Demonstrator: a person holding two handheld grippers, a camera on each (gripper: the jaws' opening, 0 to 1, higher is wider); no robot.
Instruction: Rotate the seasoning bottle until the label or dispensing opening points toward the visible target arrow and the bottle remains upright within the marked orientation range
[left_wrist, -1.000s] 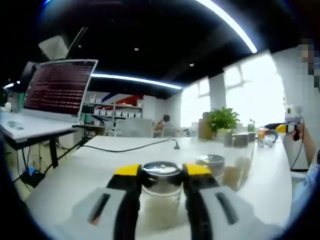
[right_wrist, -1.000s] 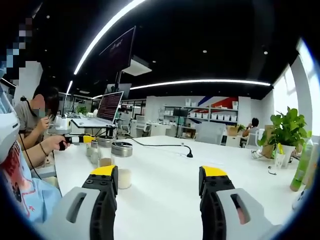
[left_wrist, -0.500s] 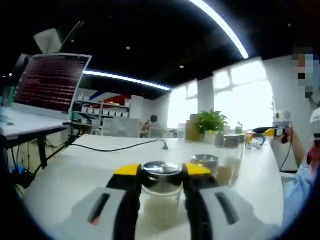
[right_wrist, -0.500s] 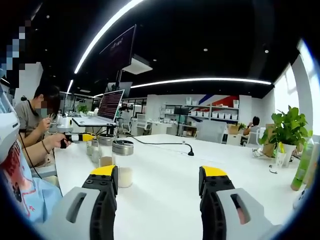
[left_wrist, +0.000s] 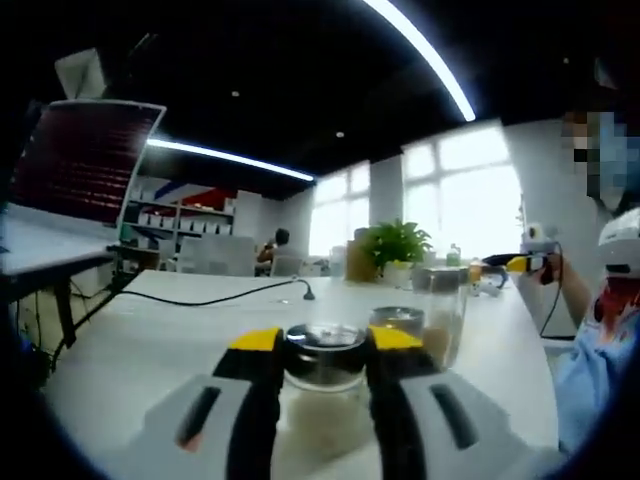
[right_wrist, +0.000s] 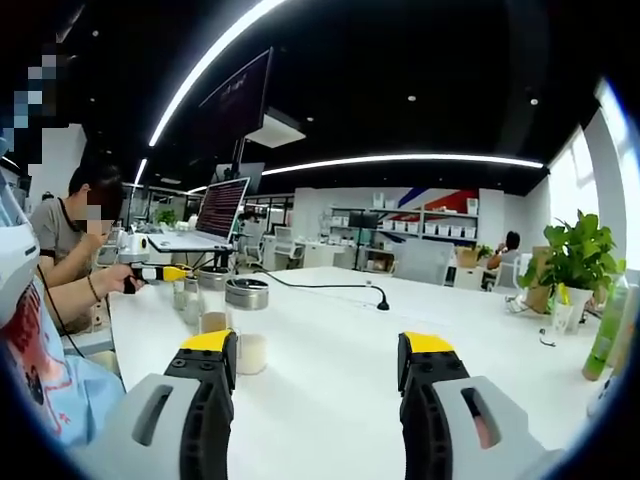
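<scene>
In the left gripper view, my left gripper (left_wrist: 322, 352) has its fingers clamped on the upright bottle (left_wrist: 323, 385) on the white surface (left_wrist: 150, 330). In the right gripper view, my right gripper (right_wrist: 320, 362) hangs with fingers apart, the bottle (right_wrist: 248, 343) just beside its left finger.

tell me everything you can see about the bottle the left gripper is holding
The seasoning bottle is a clear jar with a shiny metal lid and pale, whitish contents filling its lower part. It stands upright on the white table, close to the camera. The left gripper is shut on it, its yellow-tipped jaws pressing the jar just below the lid from either side. No label, opening or target arrow can be made out. Another metal-lidded jar stands just behind it.
</scene>
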